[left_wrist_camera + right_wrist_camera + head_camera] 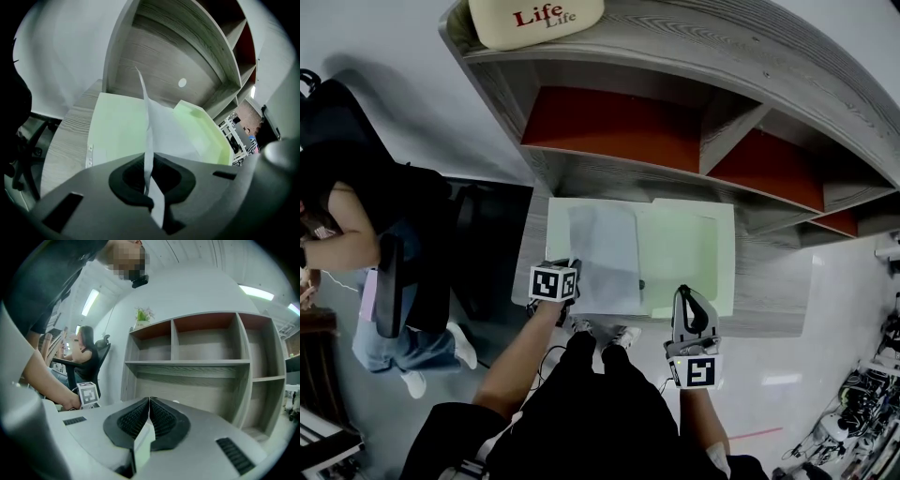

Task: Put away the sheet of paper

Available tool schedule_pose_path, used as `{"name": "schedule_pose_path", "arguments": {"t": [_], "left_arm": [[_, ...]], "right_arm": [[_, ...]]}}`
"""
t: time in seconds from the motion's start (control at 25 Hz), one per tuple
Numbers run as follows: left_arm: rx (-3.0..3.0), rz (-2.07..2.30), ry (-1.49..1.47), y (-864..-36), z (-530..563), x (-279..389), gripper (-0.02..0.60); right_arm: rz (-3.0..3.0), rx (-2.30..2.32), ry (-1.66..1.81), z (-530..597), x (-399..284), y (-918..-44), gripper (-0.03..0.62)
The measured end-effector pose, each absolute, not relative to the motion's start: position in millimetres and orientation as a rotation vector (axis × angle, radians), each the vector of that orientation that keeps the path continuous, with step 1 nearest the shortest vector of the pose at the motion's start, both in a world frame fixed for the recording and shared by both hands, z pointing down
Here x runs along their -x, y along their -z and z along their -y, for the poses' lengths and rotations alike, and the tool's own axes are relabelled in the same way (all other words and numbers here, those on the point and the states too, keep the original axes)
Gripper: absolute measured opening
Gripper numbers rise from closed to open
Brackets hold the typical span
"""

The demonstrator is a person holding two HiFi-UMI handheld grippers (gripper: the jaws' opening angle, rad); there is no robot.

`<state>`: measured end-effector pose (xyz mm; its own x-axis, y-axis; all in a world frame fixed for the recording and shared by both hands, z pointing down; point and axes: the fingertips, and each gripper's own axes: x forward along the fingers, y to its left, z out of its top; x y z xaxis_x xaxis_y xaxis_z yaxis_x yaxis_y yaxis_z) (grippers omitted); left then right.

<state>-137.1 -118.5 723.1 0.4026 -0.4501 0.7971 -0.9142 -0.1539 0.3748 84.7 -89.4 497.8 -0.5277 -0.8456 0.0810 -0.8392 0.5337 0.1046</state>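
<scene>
An open pale green folder lies on the grey desk below the shelves. A white sheet of paper rests on its left half. My left gripper is at the sheet's near left corner, shut on the paper. In the left gripper view the paper rises edge-on out of the shut jaws over the folder. My right gripper is at the front edge of the folder's right half. In the right gripper view its jaws are shut with a pale green sliver of folder pinched between them.
A grey shelf unit with red back panels stands right behind the desk, with a cream cushion on top. A person sits on a dark chair at the left. Cables and gear lie on the floor at right.
</scene>
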Motion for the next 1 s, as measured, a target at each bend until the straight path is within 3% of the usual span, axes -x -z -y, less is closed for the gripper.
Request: {"name": "schedule_pose_path", "arguments": {"t": [1.0], "left_arm": [[-1.824, 0.977, -0.633, -732, 144, 0, 0.008]], "right_arm": [[2.551, -1.572, 0.030, 93, -153, -521, 0.025]]}}
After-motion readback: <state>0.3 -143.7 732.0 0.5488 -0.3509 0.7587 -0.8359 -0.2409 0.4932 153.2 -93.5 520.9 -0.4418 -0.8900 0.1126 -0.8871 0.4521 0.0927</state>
